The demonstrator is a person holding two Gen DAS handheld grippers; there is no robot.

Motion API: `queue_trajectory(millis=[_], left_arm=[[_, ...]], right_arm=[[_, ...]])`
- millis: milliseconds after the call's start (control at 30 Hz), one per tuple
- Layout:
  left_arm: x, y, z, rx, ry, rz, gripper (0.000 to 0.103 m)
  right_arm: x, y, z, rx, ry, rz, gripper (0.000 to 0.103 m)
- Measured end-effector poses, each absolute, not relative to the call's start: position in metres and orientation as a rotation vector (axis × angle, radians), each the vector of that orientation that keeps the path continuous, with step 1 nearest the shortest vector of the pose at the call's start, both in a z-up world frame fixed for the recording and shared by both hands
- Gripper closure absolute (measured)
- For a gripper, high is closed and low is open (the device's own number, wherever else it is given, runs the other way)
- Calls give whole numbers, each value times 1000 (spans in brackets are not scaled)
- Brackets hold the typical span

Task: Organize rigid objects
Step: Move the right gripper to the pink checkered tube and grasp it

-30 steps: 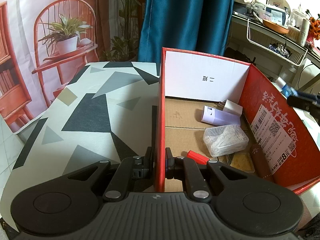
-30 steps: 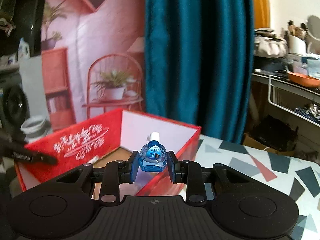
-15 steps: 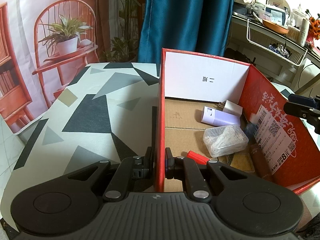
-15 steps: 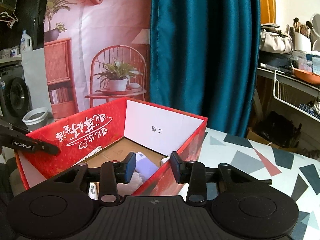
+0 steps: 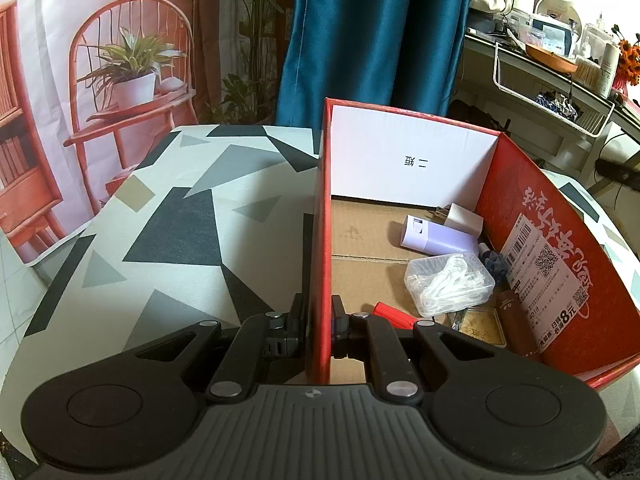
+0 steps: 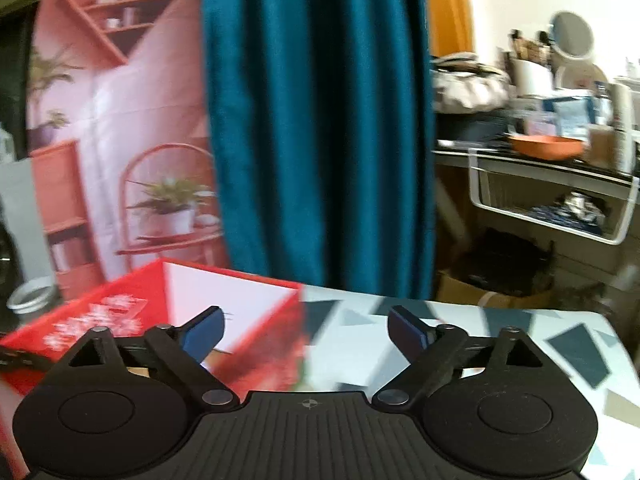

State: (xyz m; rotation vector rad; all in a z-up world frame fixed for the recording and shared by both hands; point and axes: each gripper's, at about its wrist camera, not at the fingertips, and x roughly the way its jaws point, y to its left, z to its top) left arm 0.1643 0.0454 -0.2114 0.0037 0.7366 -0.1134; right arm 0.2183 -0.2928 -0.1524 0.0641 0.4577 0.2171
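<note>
Red cardboard, the near wall of the box [image 5: 320,240], is pinched by the left claw [image 5: 318,322], one finger inside, one outside. The right claw [image 6: 306,330] has just been opening and stands spread, nothing between its fingers. Inside the box a small blue dropper bottle [image 5: 491,258] lies tipped against the right wall, beside a clear plastic case [image 5: 448,284] and a lilac case [image 5: 436,238], on the patterned worktop [image 5: 160,220].

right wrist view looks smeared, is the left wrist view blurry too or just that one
Just that one: the right wrist view is motion-blurred, smearing the red box and the shelf clutter, though the right gripper itself stays crisp. The left wrist view is sharp, with the label's print on the box wall readable, only fisheye-curved at the edges.
</note>
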Motion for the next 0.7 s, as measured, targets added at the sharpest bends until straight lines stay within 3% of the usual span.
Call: queue_trajectory(millis=[267,367,600,700], left_arm=[[163,46,-211,0,732,-114,90],[162,45,-211,7,727,-113,90],[162,46,-211,8,728,-117,90],[162,46,-211,9,728,-117,90]], right_arm=[[268,-328,-222,182,646,59,16],[293,-332,-243,199,711,3,21],[331,-338,-276,267,777,-117,25],[338,-333,-286,237,810,-154,33]])
